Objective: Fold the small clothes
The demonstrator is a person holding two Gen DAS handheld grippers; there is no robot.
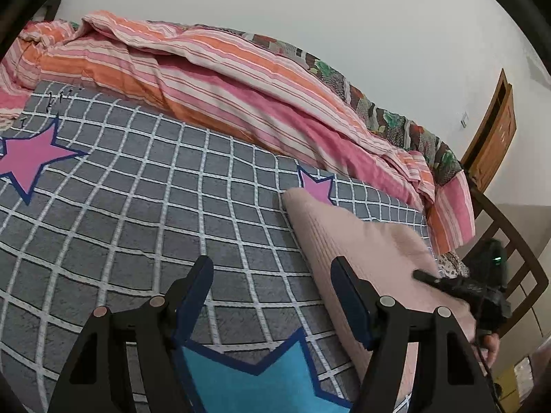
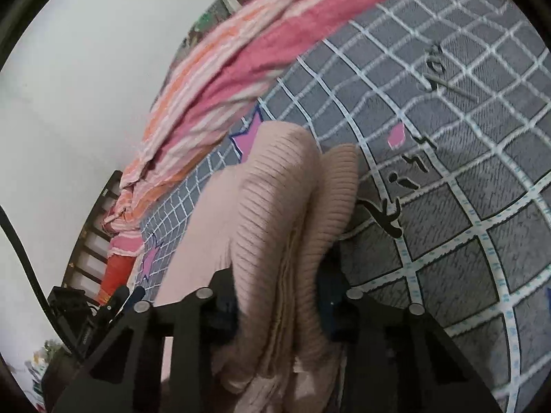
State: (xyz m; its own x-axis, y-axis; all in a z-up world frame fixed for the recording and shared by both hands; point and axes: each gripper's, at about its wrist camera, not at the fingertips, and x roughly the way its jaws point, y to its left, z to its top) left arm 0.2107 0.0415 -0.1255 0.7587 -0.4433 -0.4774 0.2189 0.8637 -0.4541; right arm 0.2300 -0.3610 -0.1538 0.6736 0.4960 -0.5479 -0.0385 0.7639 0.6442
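A pale pink ribbed knit garment lies on the grey checked bedspread, to the right of my left gripper. My left gripper is open and empty, just above the bedspread; its right finger is at the garment's left edge. In the right wrist view the garment is bunched in thick folds between the fingers of my right gripper, which is shut on it. The right gripper also shows in the left wrist view, at the garment's far right edge.
A pink and orange striped quilt is heaped along the far side of the bed. Beyond it is a patterned blanket, a wooden headboard frame and a wooden door. Stars are printed on the bedspread.
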